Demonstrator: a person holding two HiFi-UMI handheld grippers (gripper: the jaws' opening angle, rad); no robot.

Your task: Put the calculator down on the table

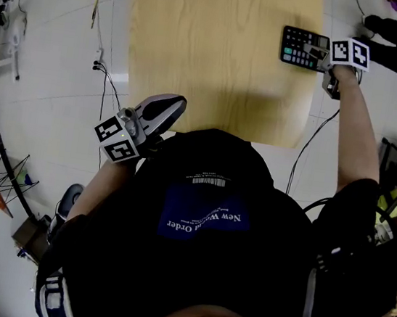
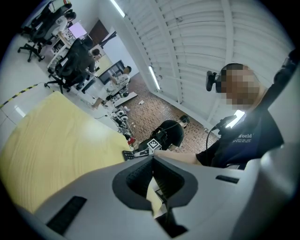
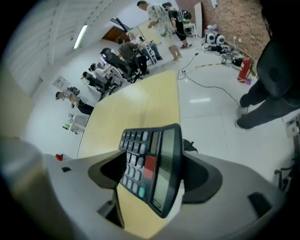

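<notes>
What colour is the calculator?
The calculator is black with grey keys; the right gripper view shows it best.

1. We see a black calculator (image 1: 304,49) with grey keys, one green key and a screen.
2. It lies keys up on the yellow table (image 1: 213,54), at one o'clock, near the right edge.

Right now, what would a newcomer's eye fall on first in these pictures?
First the black calculator, at the far right edge of the light wooden table. It fills the right gripper view, standing between the wide-apart jaws of the right gripper. Next comes the left gripper, jaws together and empty, held close to the person's chest just off the table's near edge.
</notes>
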